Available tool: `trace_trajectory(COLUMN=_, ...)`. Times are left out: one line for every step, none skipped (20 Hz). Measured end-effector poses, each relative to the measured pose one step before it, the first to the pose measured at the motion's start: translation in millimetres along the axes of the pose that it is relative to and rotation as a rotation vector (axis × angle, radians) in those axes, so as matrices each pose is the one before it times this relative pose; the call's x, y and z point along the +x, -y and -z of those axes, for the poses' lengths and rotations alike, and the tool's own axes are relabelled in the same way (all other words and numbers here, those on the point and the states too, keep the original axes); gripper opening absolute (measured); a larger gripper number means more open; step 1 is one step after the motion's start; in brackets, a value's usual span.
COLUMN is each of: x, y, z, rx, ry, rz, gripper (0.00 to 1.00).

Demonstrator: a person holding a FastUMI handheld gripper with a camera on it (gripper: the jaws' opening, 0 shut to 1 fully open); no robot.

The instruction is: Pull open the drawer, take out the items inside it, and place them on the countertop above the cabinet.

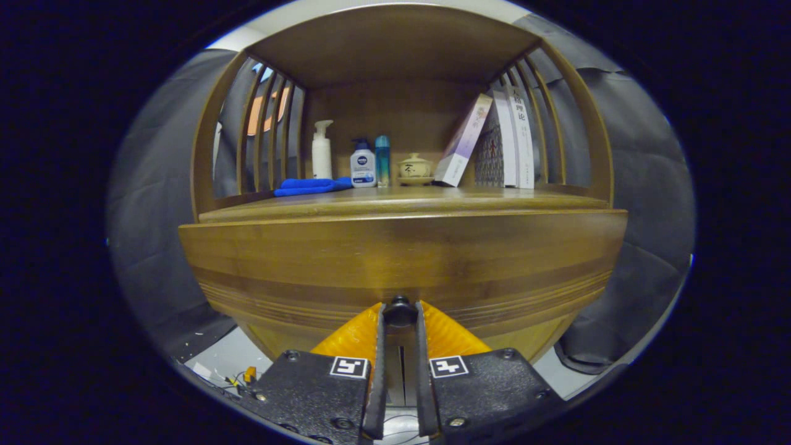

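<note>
The gripper (400, 312) had its jaws narrowed right onto the dark knob (400, 307), both fingertips pinching it against the drawer (401, 266), while beyond sat the countertop (401, 199) with bottles and books.

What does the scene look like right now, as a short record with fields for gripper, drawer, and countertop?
gripper: fingers closed on the knob from both sides
drawer: front looks flush with the cabinet, not yet pulled; contents hidden
countertop: blue cloth, pump bottle, lotion bottle, teal bottle, lidded cup on a saucer, leaning books
task stage: knob gripped, pull comes next
</note>
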State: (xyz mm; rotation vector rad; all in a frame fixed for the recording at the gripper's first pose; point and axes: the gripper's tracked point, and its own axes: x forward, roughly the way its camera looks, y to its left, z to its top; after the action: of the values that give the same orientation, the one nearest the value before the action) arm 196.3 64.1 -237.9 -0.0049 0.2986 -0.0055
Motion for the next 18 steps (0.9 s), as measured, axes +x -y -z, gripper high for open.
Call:
trace_trajectory(x=-6.33, y=-0.13, z=1.24, rx=-0.00658, ry=0.00086, rz=-0.00338, gripper=0.23)
trace_trajectory(x=-6.03, y=0.3, z=2.29, rx=-0.00936, ry=0.00183, rz=-0.0018, gripper=0.23)
trace_trajectory(x=-6.98, y=1.19, z=1.18, rx=-0.00821, ry=0.0001, rz=-0.00031, gripper=0.23)
trace_trajectory(x=-8.18, y=-0.16, z=2.98, rx=-0.00206, ry=0.00024, rz=-0.00112, gripper=0.23)
trace_trajectory(x=-8.66, y=-0.94, z=1.94, rx=0.00371, ry=-0.00036, rz=-0.00455, gripper=0.24)
trace_trajectory(x=-8.97, y=-0.22, z=2.69, rx=0.00352, ry=-0.00218, rz=-0.00663, gripper=0.23)
trace_trajectory(x=-7.38, y=-0.96, z=1.73, rx=0.00157, ry=-0.00255, rz=-0.00659, gripper=0.23)
trace_trajectory(x=-6.82, y=0.26, z=2.31, rx=0.00077, ry=-0.00245, rz=-0.00442, gripper=0.23)
trace_trajectory(x=-7.33, y=0.26, z=0.94, rx=-0.00529, ry=-0.00063, rz=-0.00233, gripper=0.23)
trace_trajectory(x=-6.89, y=0.43, z=2.57, rx=-0.00359, ry=-0.00211, rz=0.00014, gripper=0.23)
trace_trajectory(x=-6.76, y=0.05, z=1.28, rx=-0.00055, ry=-0.00367, rz=-0.00088, gripper=0.23)
trace_trajectory(x=-6.53, y=-0.68, z=2.23, rx=0.00166, ry=-0.0007, rz=-0.00461, gripper=0.23)
trace_trajectory(x=-5.84, y=-0.73, z=1.53, rx=0.00939, ry=-0.00305, rz=-0.00638, gripper=0.23)
trace_trajectory(x=-4.49, y=-0.23, z=0.98, rx=0.00119, ry=-0.00187, rz=-0.00384, gripper=0.23)
trace_trajectory(x=-3.26, y=0.18, z=1.69, rx=-0.00949, ry=-0.00127, rz=-0.00071, gripper=0.23)
trace_trajectory(x=-3.85, y=0.8, z=0.23, rx=-0.00578, ry=0.0008, rz=0.00086, gripper=0.23)
trace_trajectory(x=-4.94, y=0.04, z=1.4, rx=-0.00045, ry=0.00217, rz=0.00131, gripper=0.23)
trace_trajectory(x=-3.93, y=-0.69, z=1.64, rx=0.00414, ry=-0.0002, rz=-0.00002, gripper=0.23)
